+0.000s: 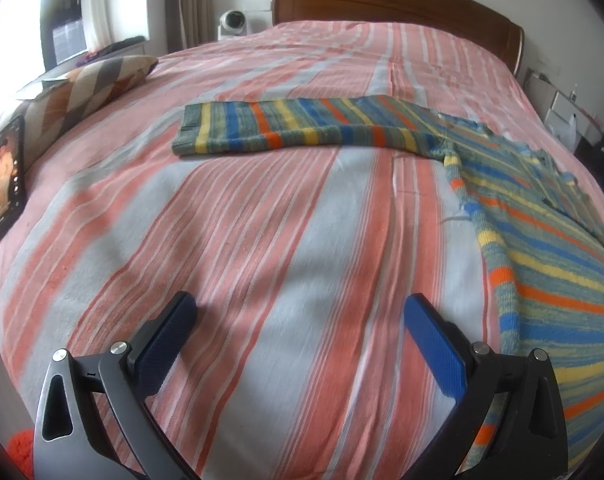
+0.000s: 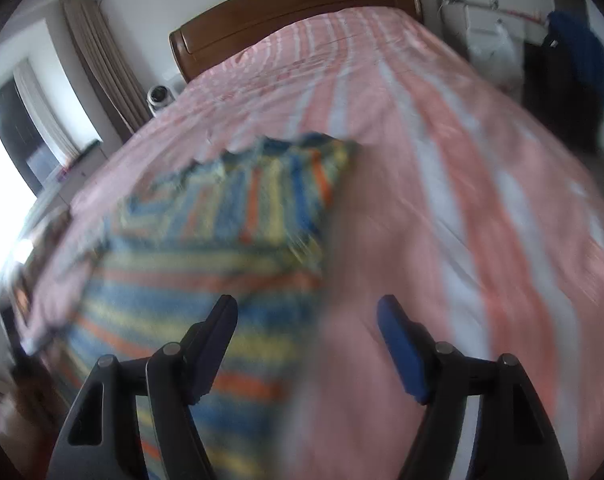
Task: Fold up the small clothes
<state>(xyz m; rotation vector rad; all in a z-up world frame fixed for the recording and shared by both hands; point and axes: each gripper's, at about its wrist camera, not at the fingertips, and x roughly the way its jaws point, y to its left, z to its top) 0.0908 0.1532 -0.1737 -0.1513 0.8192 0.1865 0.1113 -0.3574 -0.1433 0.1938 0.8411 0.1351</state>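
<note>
Striped knit sweater [image 1: 286, 130], no legible writing

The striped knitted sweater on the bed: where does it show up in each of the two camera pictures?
Left wrist view: the striped sweater fills the right side, one sleeve stretched leftward across the middle.
Right wrist view: the sweater lies blurred at left of centre, running down under the left finger.
Shared landmark: the wooden headboard at the top of both.
</note>
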